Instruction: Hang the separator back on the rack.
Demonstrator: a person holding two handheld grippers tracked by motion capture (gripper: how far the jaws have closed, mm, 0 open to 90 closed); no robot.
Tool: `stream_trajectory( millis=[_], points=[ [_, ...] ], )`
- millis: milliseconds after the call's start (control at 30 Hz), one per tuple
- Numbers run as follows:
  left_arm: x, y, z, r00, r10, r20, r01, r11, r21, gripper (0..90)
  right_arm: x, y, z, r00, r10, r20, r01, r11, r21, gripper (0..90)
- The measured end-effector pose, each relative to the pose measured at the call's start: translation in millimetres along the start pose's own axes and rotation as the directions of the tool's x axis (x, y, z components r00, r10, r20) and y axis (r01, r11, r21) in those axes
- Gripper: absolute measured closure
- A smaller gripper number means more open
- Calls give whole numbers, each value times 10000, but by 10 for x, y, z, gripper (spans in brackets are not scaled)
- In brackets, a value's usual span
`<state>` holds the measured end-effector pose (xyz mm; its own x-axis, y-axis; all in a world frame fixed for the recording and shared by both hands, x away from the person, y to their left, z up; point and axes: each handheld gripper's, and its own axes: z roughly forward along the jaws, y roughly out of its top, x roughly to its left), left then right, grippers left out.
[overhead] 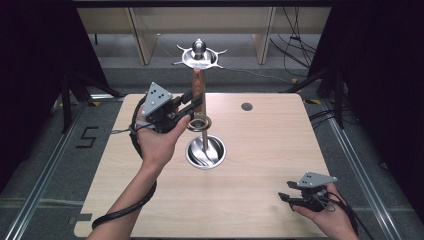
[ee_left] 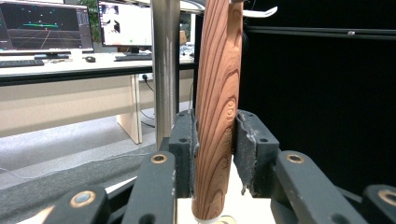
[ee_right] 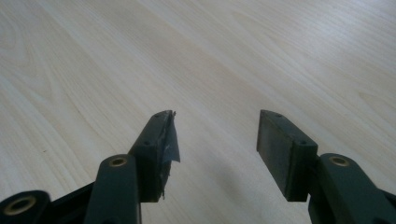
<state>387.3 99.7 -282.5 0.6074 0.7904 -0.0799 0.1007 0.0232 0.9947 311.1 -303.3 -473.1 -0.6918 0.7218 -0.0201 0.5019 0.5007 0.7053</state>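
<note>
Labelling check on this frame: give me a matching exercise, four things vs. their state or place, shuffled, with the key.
Things:
1. left gripper
2. right gripper
3. wooden handle
4. metal stand

States or places:
A. open, above bare tabletop
B. upright, clamped between two fingers
C. round base on the table, hooked dish on top
D. shut on the wooden handle

Pairs: 1-D, 2-A, 3-B, 4-C
</note>
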Motion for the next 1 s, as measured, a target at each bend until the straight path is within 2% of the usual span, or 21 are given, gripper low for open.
stream_trajectory(
  millis=[267, 567, 733, 800, 833, 1000],
  points=[
    [15, 27, -18, 9999, -22, -99, 21, 10000, -55, 663, 3, 1, 1, 10000, -4, -43, 4, 9999, 104, 469],
    [16, 5, -107, 9998, 30, -185, -31, 10000, -43, 576, 3, -1, 3, 10000, 39, -48, -39, 10000, 28, 469],
    [15, -21, -249, 9998, 163, -139, -160, 9997, 202, 529, 1, -2, 2, 10000, 38, -20, -38, 10000, 25, 469],
    [28, -47, -368, 9993, 334, -175, -328, 9990, 313, 516, 5, 0, -1, 10000, 60, -22, -60, 10000, -7, 469],
    [28, -47, -368, 9993, 334, -175, -328, 9990, 313, 511, -4, 2, 0, 10000, -77, 36, 77, 9999, -109, 469],
    [61, -178, -576, 9986, 505, -180, -492, 9967, 650, 497, -2, 3, 0, 10000, -76, 45, 76, 9999, -123, 468]
  ],
)
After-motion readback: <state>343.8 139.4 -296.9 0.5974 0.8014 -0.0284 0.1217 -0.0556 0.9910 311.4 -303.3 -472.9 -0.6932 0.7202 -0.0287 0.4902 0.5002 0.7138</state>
